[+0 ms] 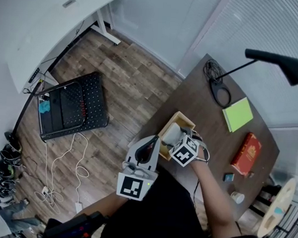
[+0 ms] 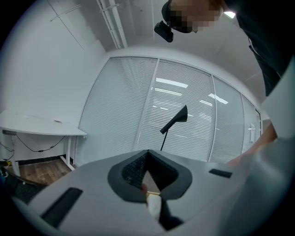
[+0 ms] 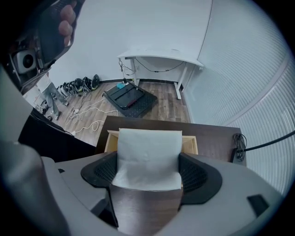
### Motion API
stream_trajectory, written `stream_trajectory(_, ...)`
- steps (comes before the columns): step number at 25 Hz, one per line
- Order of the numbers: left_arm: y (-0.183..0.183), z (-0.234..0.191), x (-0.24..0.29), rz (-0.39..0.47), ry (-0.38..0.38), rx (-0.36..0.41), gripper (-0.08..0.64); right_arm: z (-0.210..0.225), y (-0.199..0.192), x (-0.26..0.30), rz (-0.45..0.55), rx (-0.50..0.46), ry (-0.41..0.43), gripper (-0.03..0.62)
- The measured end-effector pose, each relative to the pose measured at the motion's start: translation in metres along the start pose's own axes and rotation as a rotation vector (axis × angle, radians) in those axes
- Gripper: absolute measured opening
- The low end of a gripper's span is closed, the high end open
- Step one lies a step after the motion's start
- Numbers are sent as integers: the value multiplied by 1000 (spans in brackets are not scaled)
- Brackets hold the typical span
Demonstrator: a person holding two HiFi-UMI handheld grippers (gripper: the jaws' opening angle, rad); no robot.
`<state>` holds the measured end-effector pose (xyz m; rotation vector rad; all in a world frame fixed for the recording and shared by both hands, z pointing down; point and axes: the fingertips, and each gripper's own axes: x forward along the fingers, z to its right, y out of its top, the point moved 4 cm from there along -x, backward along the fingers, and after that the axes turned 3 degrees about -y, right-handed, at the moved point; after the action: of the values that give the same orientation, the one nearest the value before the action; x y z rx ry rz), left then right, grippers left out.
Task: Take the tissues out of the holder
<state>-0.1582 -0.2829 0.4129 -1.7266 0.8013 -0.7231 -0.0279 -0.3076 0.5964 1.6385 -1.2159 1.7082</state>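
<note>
A light wooden tissue holder (image 1: pixel 169 123) stands at the near left edge of the dark table (image 1: pixel 204 111). A folded stack of white tissues (image 3: pixel 148 154) stands upright between the jaws of my right gripper (image 3: pixel 147 171), which is shut on its lower part; the holder (image 3: pixel 190 143) shows just behind it. In the head view the right gripper (image 1: pixel 176 137) reaches over the holder, and the tissues (image 1: pixel 171 132) show white under it. My left gripper (image 1: pixel 150 147) hangs beside the holder's near left corner, off the table edge. In its own view the left gripper (image 2: pixel 148 184) is shut, holds nothing and points up at the window blinds.
On the table are a black desk lamp (image 1: pixel 285 65) with a coiled cable (image 1: pixel 215 74) by its base, a green notepad (image 1: pixel 238 114), a red book (image 1: pixel 246 153) and a small white cup (image 1: pixel 237 197). A black perforated panel (image 1: pixel 72 107) and cables lie on the wooden floor beside a white desk (image 1: pixel 49 21).
</note>
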Motion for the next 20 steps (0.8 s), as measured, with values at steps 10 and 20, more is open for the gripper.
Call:
stream_trajectory(10,4,27,-4,9,-54,21,-2,-1,-20,-31,20,44,-54,425)
stream_trajectory(20,5,51,-6,12,-119,23,-2,-9,-53,-54,33,181,-75,425)
